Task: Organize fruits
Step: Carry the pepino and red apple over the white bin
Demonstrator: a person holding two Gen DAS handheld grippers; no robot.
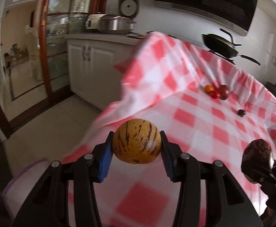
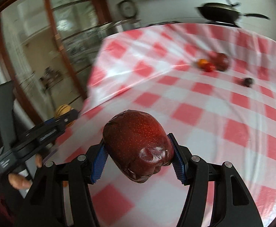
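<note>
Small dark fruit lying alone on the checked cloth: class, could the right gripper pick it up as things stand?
Probably not: the right gripper is shut on a dark red apple, though the cloth around the small dark fruit looks clear.

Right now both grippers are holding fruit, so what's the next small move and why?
Probably carry both on toward the fruit pile across the checked cloth and set them beside it. The left gripper is clamped on the striped yellow melon, the right gripper on the dark red apple, both above the near edge, and no bowl or basket is in view.
</note>
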